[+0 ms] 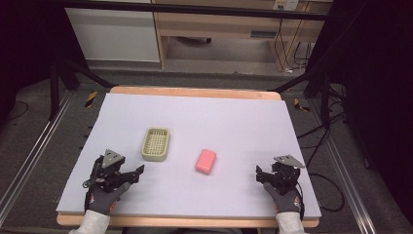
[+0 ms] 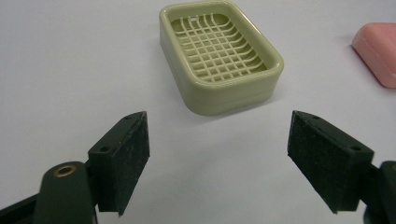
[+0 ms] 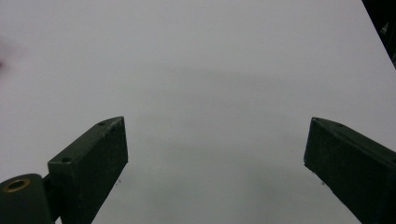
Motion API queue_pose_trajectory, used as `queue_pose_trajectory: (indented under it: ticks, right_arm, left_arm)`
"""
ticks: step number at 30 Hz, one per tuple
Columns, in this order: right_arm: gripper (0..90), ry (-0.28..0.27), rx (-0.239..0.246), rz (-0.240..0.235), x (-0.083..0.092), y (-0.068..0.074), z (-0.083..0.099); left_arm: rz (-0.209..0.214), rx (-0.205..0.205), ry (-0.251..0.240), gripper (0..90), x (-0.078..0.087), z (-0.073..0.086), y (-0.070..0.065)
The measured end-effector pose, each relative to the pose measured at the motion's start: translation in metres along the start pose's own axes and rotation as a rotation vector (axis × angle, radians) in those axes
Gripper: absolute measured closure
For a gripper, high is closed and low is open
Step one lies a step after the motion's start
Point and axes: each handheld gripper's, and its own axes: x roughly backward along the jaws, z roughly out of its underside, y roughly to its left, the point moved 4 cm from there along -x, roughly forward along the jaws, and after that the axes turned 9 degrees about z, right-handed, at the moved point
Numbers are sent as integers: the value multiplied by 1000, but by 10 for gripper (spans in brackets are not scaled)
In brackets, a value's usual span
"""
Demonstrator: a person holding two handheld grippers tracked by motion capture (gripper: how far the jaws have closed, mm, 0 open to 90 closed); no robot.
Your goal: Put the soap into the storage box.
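Observation:
A pale green soap dish [image 1: 156, 144] with a grid floor sits left of centre on the white table [image 1: 195, 117]; it is empty. A pink soap bar [image 1: 206, 161] lies to its right. My left gripper [image 1: 136, 171] rests near the front left, open, pointing toward the dish [image 2: 219, 56], with nothing between its pads [image 2: 133, 154]. The edge of the pink soap bar [image 2: 378, 53] shows at the right of the left gripper view. My right gripper [image 1: 259, 174] stands open at the front right, over bare table, its pads [image 3: 100, 158] wide apart.
The table's wooden rim [image 1: 195, 91] runs along the far side, with dark frame legs, cables and a wooden cabinet [image 1: 219, 29] beyond. Rails line the floor on both sides.

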Motion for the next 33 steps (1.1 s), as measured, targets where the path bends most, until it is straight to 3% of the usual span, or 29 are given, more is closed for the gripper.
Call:
queue_pose_trajectory:
  ticks: [33]
  right_arm:
    - [64, -12, 14, 14, 0, 1, -1]
  left_arm:
    - [53, -56, -6, 209, -6, -11, -35]
